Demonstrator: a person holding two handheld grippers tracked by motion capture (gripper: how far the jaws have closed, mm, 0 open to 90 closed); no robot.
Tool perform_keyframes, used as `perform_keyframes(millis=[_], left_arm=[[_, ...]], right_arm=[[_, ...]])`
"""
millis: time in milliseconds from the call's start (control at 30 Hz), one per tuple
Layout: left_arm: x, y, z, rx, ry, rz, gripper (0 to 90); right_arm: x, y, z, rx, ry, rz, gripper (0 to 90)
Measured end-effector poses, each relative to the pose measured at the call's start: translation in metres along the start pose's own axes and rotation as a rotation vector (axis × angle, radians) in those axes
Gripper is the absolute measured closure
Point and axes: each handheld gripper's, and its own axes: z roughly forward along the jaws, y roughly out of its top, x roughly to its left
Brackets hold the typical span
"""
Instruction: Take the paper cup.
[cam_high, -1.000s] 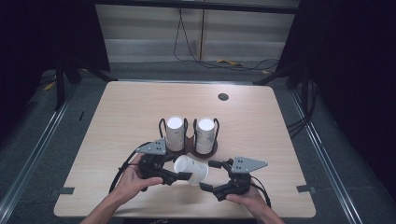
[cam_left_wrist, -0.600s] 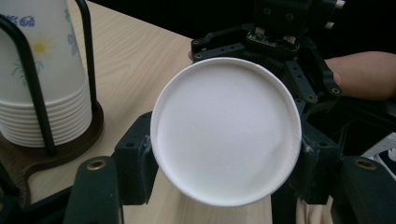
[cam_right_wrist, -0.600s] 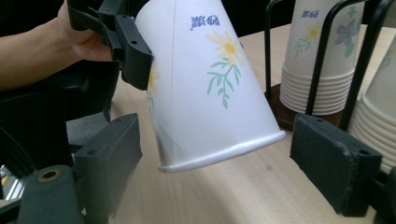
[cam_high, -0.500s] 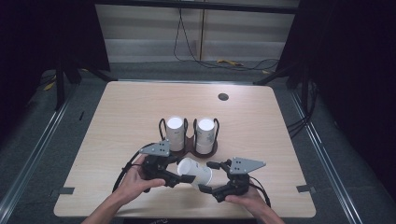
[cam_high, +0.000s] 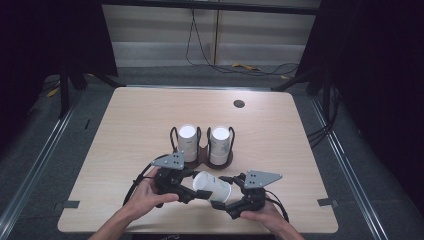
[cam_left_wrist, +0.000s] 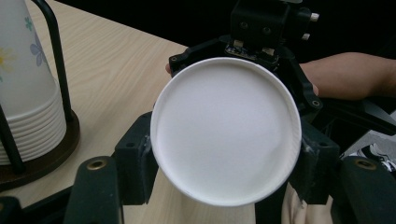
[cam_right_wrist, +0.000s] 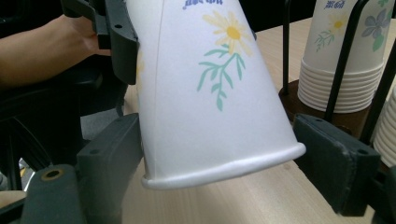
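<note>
Both tools on one paper cup, held sideways above the counter

Left tool (cam_high: 187, 192) has its jaws closed on the cup (cam_high: 212, 186) near its base, right tool (cam_high: 226, 204) sits at the rim end with jaws apart, left one touching the wall, so no real grip there I'd guess. Cup's long axis runs roughly level, base toward the left tool, mouth toward the right. Looks pulled from the stacks in the holder (cam_high: 204, 157) just behind; where it goes next, no idea.
</note>
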Motion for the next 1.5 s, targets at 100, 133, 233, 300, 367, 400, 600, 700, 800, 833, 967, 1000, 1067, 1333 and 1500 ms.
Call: perform_keyframes(millis=[100,133,233,300,367,400,600,700,800,833,967,1000,1067,1333,1500], left_arm=[[0.0,-0.001,0.0,-0.004,0.0,-0.005,35.6],[0.001,-0.001,0.0,-0.002,-0.002,-0.005,35.6],[0.003,-0.002,-0.001,-0.006,-0.012,-0.01,35.5],[0.003,-0.002,-0.001,-0.007,-0.014,-0.015,35.4],[0.004,-0.003,-0.001,-0.002,-0.016,-0.013,35.2],[0.004,-0.003,-0.001,-0.003,-0.017,-0.016,35.0],[0.006,-0.005,-0.001,0.01,-0.01,-0.045,31.5],[0.006,-0.005,0.001,0.014,-0.001,-0.054,22.5],[0.007,-0.005,0.001,0.017,0.0,-0.052,20.2],[0.007,-0.005,0.001,0.019,0.0,-0.055,18.8],[0.008,-0.005,0.0,0.02,0.005,-0.053,17.2],[0.008,-0.005,0.0,0.019,0.009,-0.051,16.8],[0.008,-0.005,0.0,0.019,0.01,-0.05,16.6],[0.009,-0.007,-0.002,0.043,0.031,-0.026,16.7],[0.011,-0.008,-0.004,0.05,0.039,-0.028,16.6]], right_arm=[[-0.001,0.0,-0.001,-0.01,0.013,0.005,22.2],[-0.001,0.0,-0.001,-0.01,0.013,0.005,22.2],[-0.002,0.0,-0.001,-0.015,0.025,0.02,23.8],[-0.002,0.0,-0.001,-0.015,0.026,0.02,24.1],[-0.002,0.0,-0.001,-0.015,0.026,0.014,24.9],[-0.002,0.0,-0.001,-0.01,0.025,0.016,25.6],[-0.001,-0.001,-0.001,0.0,0.026,0.012,27.4],[-0.001,-0.001,-0.001,0.001,0.026,0.01,27.8],[-0.001,0.0,-0.001,0.003,0.025,0.01,28.0],[-0.002,0.0,-0.001,0.002,0.025,0.009,28.1],[-0.002,0.0,-0.001,0.007,0.02,0.012,28.3],[-0.002,0.0,-0.001,0.007,0.018,0.011,28.4],[-0.002,0.0,-0.002,0.008,0.018,0.012,28.4],[-0.004,0.001,-0.004,0.018,0.006,0.018,29.0],[-0.006,0.002,-0.006,0.021,-0.004,0.02,29.1]])
